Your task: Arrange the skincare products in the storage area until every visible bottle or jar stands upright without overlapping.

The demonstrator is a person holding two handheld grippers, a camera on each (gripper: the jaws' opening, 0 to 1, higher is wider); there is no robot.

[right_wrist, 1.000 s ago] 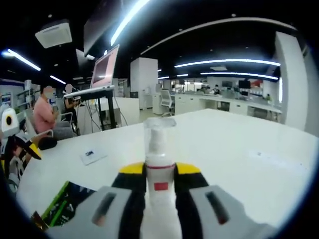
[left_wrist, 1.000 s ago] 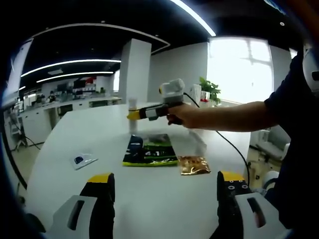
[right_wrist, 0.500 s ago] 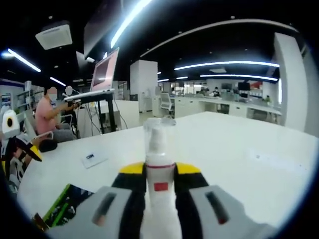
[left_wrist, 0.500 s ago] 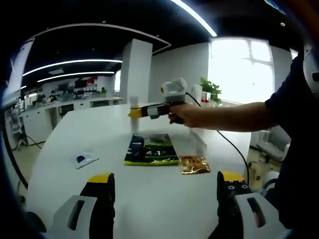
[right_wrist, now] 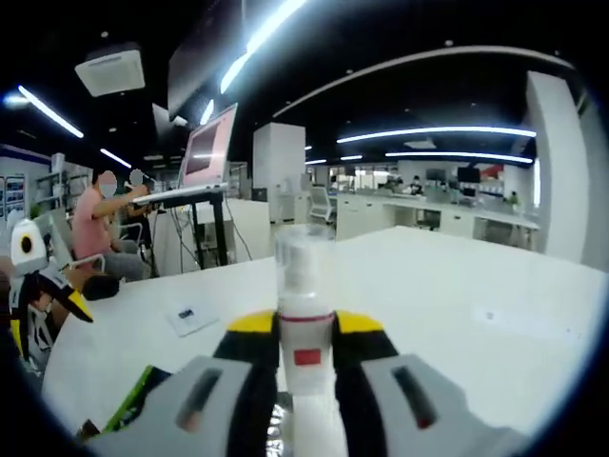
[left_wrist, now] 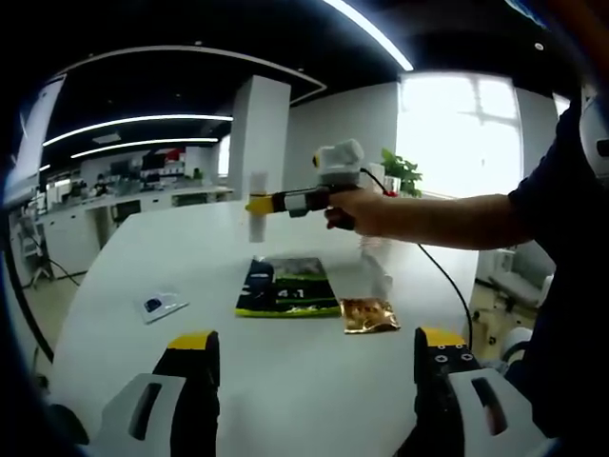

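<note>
Right now the white pump bottle with a clear cap and a red band (right_wrist: 305, 324) is riding upright in the air above the white bench (left_wrist: 285, 381), its body pinched between the yellow-tipped jaws of the right gripper (right_wrist: 305, 333). Seen from the left gripper view, that same bottle (left_wrist: 257, 205) is hanging at the end of the right gripper (left_wrist: 262, 204), which a person's outstretched hand (left_wrist: 357, 211) is holding over the far part of the bench. Below and nearer are lying a dark green and black flat packet (left_wrist: 284, 286), a small gold foil sachet (left_wrist: 370, 315) just beside it, and a clear wrapper (left_wrist: 366, 271) behind the sachet. A small white card with a dark mark (left_wrist: 158, 306) is sitting well apart, off to one side. The left gripper (left_wrist: 319, 376) is hovering low with its jaws spread wide, gripping nothing.

I judge this to be the carrying step: the bottle is lifted and not yet placed. The next move calls for lowering it straight down onto a bare patch of bench, away from the packets, and releasing only once its base is sitting flat.
</note>
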